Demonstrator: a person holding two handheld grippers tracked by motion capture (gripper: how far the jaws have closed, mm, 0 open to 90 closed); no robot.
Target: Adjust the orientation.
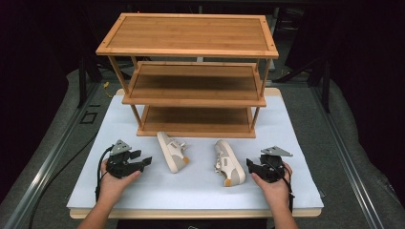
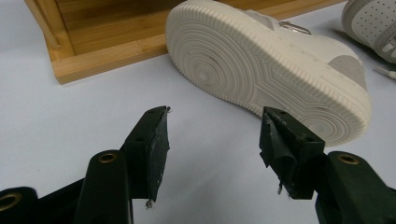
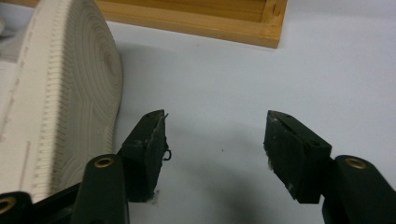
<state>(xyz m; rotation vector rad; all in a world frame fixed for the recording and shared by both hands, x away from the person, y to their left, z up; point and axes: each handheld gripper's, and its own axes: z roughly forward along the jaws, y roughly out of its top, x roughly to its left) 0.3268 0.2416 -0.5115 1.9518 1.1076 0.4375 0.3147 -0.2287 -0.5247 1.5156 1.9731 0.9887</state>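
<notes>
A: Two pairs of fingers are standing wide apart, nothing between either pair. The left gripper is hovering over the table, its fingers spread over bare white surface.

B: And the right gripper?

A: Its fingers are gaping the same way, gripping nothing, with bare table showing in the gap.

B: Where are the shoes lying?

A: Both are lying on their sides on the table, between the two grippers. From the left gripper, the left shoe is sitting at about two o'clock, near but apart; in the left gripper view its ribbed sole is facing the camera just beyond the fingers. From the right gripper, the right shoe is lying at about nine o'clock, just beside it; in the right gripper view its sole is running along the left finger's outer side.

B: And farther out?

A: The three-tier wooden shoe rack is standing at twelve o'clock from the shoes, at the far half of the table, its shelves bare. A person's hands are holding both grippers from six o'clock.
</notes>
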